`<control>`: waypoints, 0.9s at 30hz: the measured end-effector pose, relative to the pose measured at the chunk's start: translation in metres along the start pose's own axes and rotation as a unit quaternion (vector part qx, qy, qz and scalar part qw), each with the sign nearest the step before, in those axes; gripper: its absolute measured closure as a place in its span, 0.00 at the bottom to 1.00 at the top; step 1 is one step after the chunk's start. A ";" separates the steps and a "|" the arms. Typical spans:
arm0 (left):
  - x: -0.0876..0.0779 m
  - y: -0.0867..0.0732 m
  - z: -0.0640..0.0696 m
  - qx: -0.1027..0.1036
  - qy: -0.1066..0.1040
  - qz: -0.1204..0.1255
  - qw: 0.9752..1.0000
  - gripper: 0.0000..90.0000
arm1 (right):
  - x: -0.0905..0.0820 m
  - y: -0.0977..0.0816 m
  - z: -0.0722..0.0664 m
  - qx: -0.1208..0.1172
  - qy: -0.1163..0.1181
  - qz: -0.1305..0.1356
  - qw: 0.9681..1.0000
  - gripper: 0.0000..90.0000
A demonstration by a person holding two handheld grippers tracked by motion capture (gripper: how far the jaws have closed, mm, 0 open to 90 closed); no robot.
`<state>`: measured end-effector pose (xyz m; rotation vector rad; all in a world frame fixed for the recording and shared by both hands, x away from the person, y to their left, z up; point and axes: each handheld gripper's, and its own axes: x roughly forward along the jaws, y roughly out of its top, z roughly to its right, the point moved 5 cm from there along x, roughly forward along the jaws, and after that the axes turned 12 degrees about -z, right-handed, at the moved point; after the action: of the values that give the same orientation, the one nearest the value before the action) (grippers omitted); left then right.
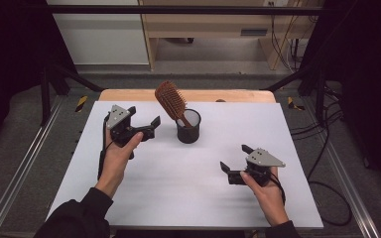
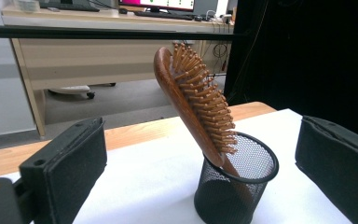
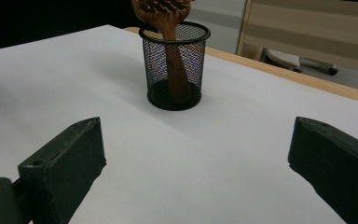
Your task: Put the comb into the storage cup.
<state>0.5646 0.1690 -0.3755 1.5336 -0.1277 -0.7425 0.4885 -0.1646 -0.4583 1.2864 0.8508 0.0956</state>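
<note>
Both grippers have their jaws spread wide and empty. The left gripper [image 1: 143, 121] is just beside the mesh cup [image 1: 188, 127], at its 9 o'clock; the right gripper [image 1: 234, 157] is at 4 o'clock, apart. The wooden hairbrush [image 1: 171, 101] stands tilted in the cup on the white counter [image 1: 178, 183].

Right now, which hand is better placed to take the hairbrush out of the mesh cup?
Left. Its tongs are open right beside the hairbrush leaning in the mesh cup; the right tongs, also open, sit farther back.
</note>
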 end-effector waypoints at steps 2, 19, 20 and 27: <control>-0.005 -0.001 -0.001 0.001 -0.001 0.001 1.000 0.03 | 0.000 0.000 0.000 0.000 0.000 0.000 1.000 0.04; -0.052 -0.006 -0.030 -0.003 0.019 0.018 1.000 0.03 | -0.002 0.000 0.002 -0.002 -0.005 0.004 1.000 0.05; -0.055 -0.007 -0.032 0.000 0.022 0.019 1.000 0.03 | -0.002 0.000 0.002 -0.002 -0.006 0.005 1.000 0.05; -0.072 -0.016 -0.045 -0.006 0.030 0.021 0.999 0.03 | -0.004 0.000 0.004 -0.003 -0.014 0.012 1.000 0.05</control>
<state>0.5259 0.2461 -0.3670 1.5365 -0.1102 -0.6622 0.4884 -0.1699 -0.4566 1.2905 0.8101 0.0980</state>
